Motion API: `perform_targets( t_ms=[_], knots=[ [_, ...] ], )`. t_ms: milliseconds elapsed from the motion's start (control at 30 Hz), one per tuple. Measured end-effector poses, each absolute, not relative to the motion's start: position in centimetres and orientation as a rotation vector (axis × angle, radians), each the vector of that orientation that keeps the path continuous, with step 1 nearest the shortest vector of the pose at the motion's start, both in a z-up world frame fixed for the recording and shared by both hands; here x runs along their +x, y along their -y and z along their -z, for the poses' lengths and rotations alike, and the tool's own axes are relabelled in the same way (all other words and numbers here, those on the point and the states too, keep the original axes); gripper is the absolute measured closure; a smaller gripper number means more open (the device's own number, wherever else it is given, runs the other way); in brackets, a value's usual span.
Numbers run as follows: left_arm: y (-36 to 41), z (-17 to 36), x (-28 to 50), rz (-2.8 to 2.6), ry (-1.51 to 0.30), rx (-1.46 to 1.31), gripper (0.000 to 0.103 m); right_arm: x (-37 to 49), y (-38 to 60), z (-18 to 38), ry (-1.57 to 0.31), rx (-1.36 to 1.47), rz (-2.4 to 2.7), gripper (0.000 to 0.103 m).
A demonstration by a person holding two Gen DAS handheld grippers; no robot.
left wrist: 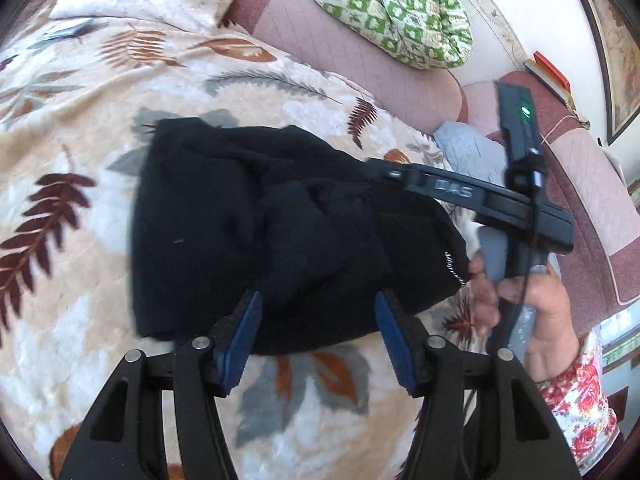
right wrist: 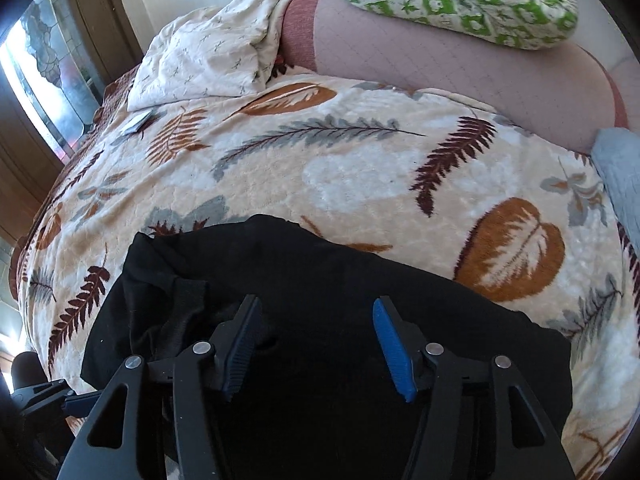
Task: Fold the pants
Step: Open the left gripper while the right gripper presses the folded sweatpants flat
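Where black pants [left wrist: 280,232] lie bunched on leaf-print blanket [right wrist: 360,168], both tools gape wide, empty; pink headboard [right wrist: 460,68] behind.

Bed [right wrist: 360,168] covered by a cream plush blanket [left wrist: 100,92] printed with brown, rust and grey leaves. Padded pink quilted headboard [right wrist: 460,76] with darker red trim behind it. White patterned pillow [right wrist: 208,52] at the head of the bed, green-and-white checked quilt [left wrist: 400,12] bunched on top of the headboard. Grey-blue cloth [right wrist: 620,176] at the blanket's edge. Red-edged book [left wrist: 550,74] on the headboard ledge. Framed picture [left wrist: 620,48] on a pale wall. Bright daylight through a window [right wrist: 36,76] with wood frame.
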State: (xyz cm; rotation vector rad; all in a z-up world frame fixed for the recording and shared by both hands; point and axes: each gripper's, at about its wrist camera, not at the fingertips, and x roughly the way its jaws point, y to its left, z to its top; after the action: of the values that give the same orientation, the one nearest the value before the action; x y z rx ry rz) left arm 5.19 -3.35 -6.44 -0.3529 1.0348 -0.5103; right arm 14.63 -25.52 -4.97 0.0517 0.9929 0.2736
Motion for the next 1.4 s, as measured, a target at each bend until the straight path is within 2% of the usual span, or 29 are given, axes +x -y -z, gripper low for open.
perform_targets(
  t_ms=[167, 300, 533, 600, 700, 767, 800, 1100, 1400],
  knots=[
    [-0.2, 6.5, 4.6, 0.405, -1.025, -0.405, 0.045, 12.8, 23.7, 2.5, -0.926, 0.199, -0.406, 0.041],
    [-2.2, 6.7, 4.3, 0.327, -1.023, -0.42, 0.045, 12.4, 19.8, 3.6, -0.969, 0.308, -0.556, 0.042],
    [-3.9, 7.5, 3.8, 0.3, -1.035, -0.456, 0.045, 11.9, 16.4, 7.3, -1.016, 0.092, -0.361, 0.043],
    [-4.1, 7.7, 3.8, 0.301, -1.036, -0.468, 0.045, 12.1, 16.6, 7.9, -1.039, 0.112, -0.366, 0.048],
    [-3.9, 7.9, 3.8, 0.308, -1.043, -0.48, 0.045, 12.5, 16.2, 8.6, -1.059, 0.1, -0.376, 0.06],
    [-3.7, 7.7, 3.6, 0.309, -1.038, -0.466, 0.045, 12.6, 16.3, 8.8, -1.059, 0.111, -0.377, 0.085],
    [-3.7, 7.5, 3.5, 0.309, -1.033, -0.459, 0.045, 12.6, 16.5, 8.7, -1.05, 0.122, -0.37, 0.09],
    [-4.1, 7.8, 3.4, 0.311, -1.033, -0.477, 0.044, 10.4, 22.1, 7.4, -0.991, 0.32, -0.315, 0.094],
    [-3.2, 8.8, 3.4, 0.324, -1.065, -0.461, 0.044, 9.9, 23.1, 9.8, -1.058, 0.293, -0.28, 0.093]
  ],
)
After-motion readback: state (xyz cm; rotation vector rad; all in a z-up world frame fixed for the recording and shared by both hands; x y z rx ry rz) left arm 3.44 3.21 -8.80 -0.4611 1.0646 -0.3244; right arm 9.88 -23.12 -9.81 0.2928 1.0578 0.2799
